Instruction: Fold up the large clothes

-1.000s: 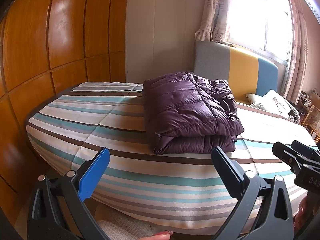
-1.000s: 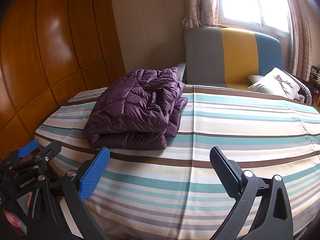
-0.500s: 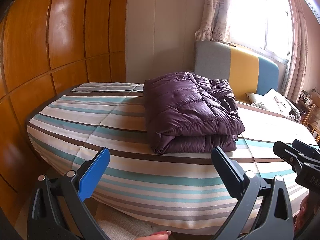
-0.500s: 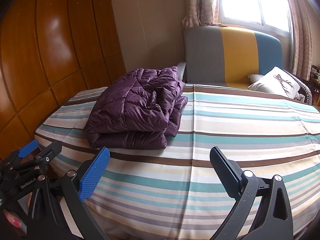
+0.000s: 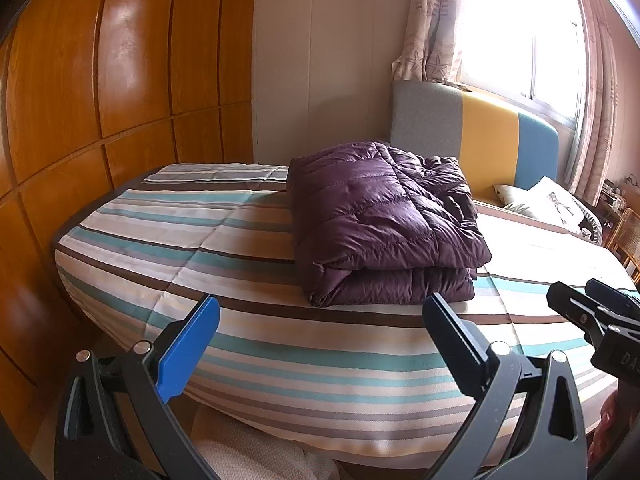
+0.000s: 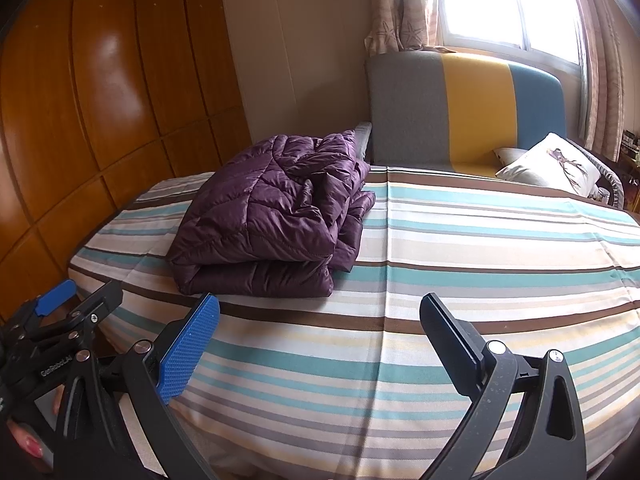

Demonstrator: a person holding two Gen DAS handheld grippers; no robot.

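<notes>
A purple quilted jacket lies folded into a thick stack on the striped bed, toward the headboard side. In the right wrist view the same jacket sits at the left of the bed. My left gripper is open and empty, held back from the bed's near edge, well short of the jacket. My right gripper is also open and empty, off the near edge and to the right of the jacket. Each gripper shows at the edge of the other's view.
Wooden wardrobe panels line the left side. A grey, yellow and blue headboard stands behind the bed under a bright window. A white pillow lies at the far right. A wicker chair stands past the bed.
</notes>
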